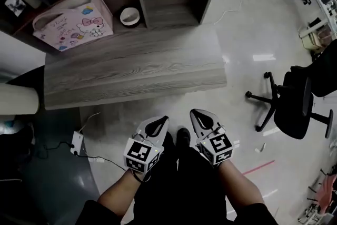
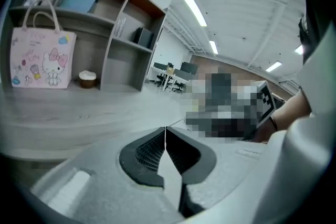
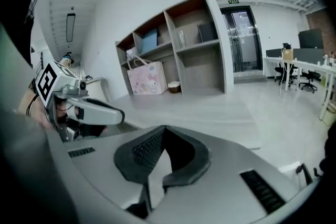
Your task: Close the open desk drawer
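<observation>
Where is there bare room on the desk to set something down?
Nearly the whole desktop is bare, from its front edge back to the pink bag and shelf unit. Crowded only at the back left, around the bag and small bowl.

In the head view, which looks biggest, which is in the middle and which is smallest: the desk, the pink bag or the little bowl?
Largest: desk.
Next: pink bag.
Smallest: bowl, just right of the bag.
</observation>
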`<state>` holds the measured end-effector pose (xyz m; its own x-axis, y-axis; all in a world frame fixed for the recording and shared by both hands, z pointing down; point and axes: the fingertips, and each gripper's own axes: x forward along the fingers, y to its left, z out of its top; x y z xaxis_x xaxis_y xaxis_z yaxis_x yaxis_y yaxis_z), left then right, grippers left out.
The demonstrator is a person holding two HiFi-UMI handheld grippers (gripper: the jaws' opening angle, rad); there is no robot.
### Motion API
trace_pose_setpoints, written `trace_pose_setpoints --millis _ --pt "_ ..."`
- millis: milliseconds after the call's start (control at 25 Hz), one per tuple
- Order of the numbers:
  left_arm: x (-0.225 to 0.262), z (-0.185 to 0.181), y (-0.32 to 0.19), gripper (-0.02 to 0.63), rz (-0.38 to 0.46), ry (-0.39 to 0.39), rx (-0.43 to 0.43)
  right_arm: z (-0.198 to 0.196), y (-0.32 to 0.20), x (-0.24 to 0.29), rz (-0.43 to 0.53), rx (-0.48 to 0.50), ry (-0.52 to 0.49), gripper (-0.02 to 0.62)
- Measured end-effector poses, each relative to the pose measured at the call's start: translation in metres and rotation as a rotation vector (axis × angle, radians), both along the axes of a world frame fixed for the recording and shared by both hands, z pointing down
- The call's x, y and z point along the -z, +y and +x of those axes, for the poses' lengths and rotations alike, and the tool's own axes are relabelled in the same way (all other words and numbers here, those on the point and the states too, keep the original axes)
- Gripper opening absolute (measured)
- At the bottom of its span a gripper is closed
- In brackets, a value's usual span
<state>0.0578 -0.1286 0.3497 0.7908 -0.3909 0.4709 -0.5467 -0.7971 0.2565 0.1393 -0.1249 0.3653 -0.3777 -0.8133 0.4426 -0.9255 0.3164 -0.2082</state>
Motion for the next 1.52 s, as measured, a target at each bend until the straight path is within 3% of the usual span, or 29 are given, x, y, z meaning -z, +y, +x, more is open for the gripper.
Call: trace_pose_setpoints --millis 360,720,920,1040,1240,1520 --pt "0.160 -0.008 0.014 0.009 0.247 0.026 -0.008 0.003 0.022 0.166 0.234 0.012 -0.004 0.012" --pt "0.252 -0.024 0.051 0.009 0.426 0.007 0.032 -0.010 0.057 0.260 0.361 0.086 -0.051 0.012" --pt "0.288 -0.034 0.066 0.009 0.447 0.090 0.115 -0.019 0.079 0.301 0.409 0.153 -0.113 0.012" --pt "0.300 -0.039 0.068 0.009 0.469 0.075 0.130 -0.028 0.087 0.319 0.417 0.200 -0.150 0.012" --pt "0.321 -0.032 0.066 0.009 0.456 0.143 0.173 -0.035 0.090 0.334 0.426 0.225 -0.169 0.011" --pt "0.336 -0.023 0.066 0.009 0.496 0.117 0.157 -0.029 0.088 0.349 0.460 0.238 -0.135 0.011"
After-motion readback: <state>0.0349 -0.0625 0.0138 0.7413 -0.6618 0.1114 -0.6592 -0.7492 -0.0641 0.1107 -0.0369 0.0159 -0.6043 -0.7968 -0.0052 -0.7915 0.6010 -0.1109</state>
